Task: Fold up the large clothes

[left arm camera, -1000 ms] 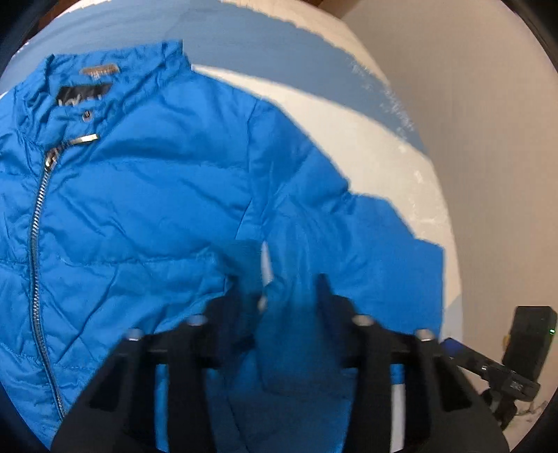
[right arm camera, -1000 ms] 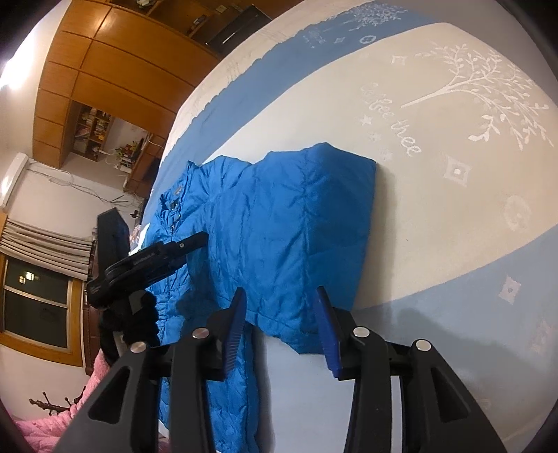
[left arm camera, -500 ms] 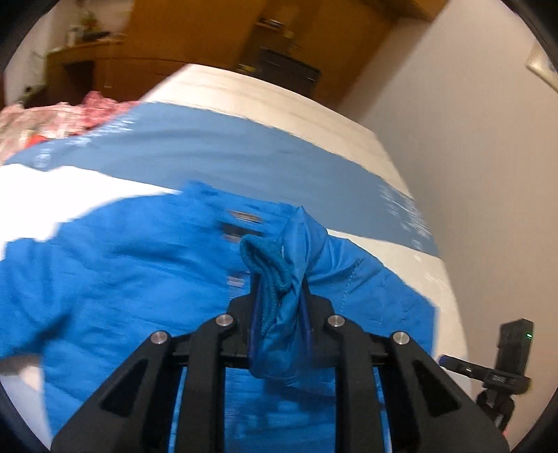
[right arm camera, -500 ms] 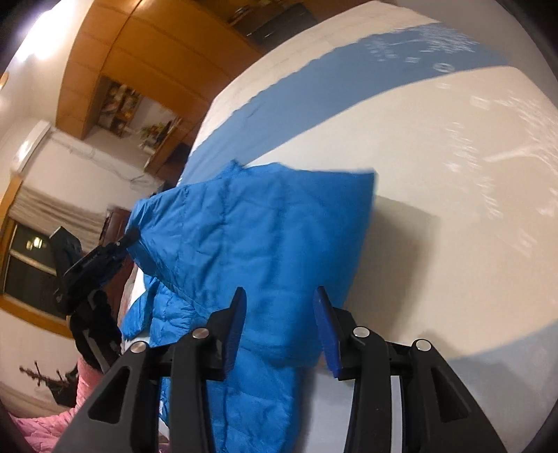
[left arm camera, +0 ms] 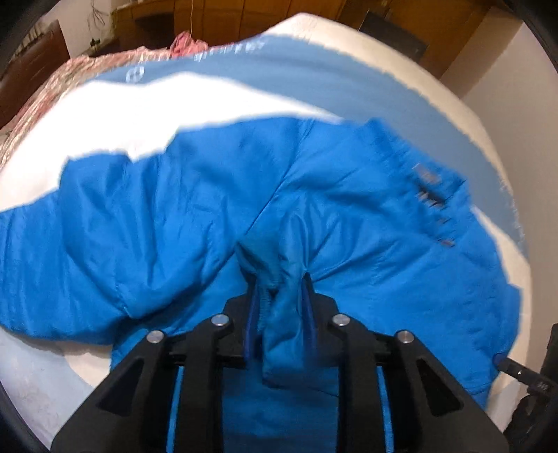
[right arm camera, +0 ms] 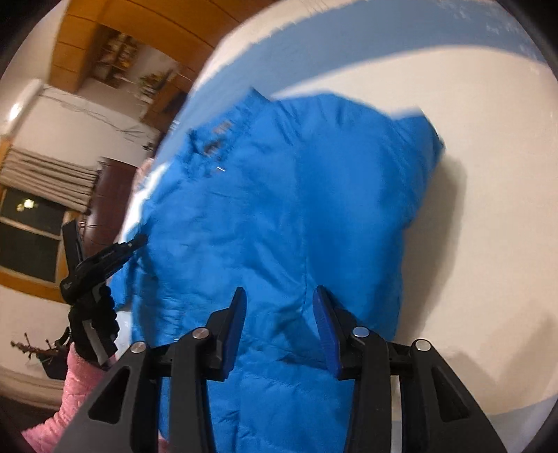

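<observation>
A bright blue padded jacket (left arm camera: 348,195) lies on the bed, its collar label (left arm camera: 432,198) at the right. My left gripper (left arm camera: 279,289) hangs over the jacket's middle with a bunched fold of the sleeve (left arm camera: 286,265) between its jaws. The jaws are opening, and the fabric still sits pinched between the pads. In the right wrist view the jacket (right arm camera: 279,209) fills the centre, with the collar (right arm camera: 212,143) at the upper left. My right gripper (right arm camera: 279,313) stands open just above the jacket's body, with nothing gripped.
The bed has a white and blue cover (left arm camera: 174,101), and a pink patterned quilt (left arm camera: 42,101) lies at its far left. A black camera stand (right arm camera: 97,265) is beside the bed, near a window (right arm camera: 28,223). Wooden cabinets (left arm camera: 244,10) line the back.
My left gripper has shut on the sleeve and carried it across the jacket's front, so the zip is now covered. The right gripper has moved in over the jacket, still open.
</observation>
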{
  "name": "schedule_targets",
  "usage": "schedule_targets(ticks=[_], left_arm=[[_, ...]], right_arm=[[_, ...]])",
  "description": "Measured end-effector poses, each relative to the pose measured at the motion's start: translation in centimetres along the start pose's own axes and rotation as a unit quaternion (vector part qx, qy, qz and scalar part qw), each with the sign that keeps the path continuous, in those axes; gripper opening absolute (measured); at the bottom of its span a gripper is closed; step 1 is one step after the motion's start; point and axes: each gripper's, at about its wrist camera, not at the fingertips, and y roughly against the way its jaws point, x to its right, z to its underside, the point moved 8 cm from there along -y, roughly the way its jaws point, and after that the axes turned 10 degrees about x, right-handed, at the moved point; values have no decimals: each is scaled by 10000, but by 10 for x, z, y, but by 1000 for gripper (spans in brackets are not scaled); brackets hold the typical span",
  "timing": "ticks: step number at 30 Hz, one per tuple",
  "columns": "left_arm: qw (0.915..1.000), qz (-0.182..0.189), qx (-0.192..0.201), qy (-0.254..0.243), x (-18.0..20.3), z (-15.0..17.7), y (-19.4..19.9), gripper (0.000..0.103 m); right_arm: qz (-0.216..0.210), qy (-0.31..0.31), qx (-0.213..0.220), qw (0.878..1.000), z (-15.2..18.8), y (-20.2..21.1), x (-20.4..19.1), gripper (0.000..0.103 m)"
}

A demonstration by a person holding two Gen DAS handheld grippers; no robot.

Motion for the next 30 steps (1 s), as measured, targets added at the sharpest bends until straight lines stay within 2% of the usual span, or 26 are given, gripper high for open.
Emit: schedule_targets(ticks=[5,7,9,11,14,17,20,22,26,30], left_arm=[[10000,77,-42,41,-9,1,-1,26],[10000,-10,-38,36,-10,-4,8,27],[9997,-41,246,6,-5,-15,36,28],[9986,-13,519,-134,8,-20,57,28],[9976,190,550,-381,32,-15,65,28],[9963,108,380,-760,48,-3,47,28],[9970,34,-45,-775,45,13,15,28],[9967,114,-80,-797,44,19,6,28],[9951,187,-80,-970,47,24,2,28],[9953,253,-167,-918,48,23,-4,28]], right_arm=[[-74,-349,-106,9993,5,-10,15,33],[96,-244,-120,9996,4,-5,10,33],[277,7,20,9996,2,5,-3,37],[160,266,199,9993,0,17,-28,39],[210,495,211,9983,0,17,-52,39],[436,589,108,9973,5,0,-60,39],[639,448,-78,9969,11,-19,-51,39],[859,421,-151,9953,16,-32,-42,37],[825,271,-45,9962,19,-43,-34,37],[1051,338,-48,9939,19,-45,-37,37]])
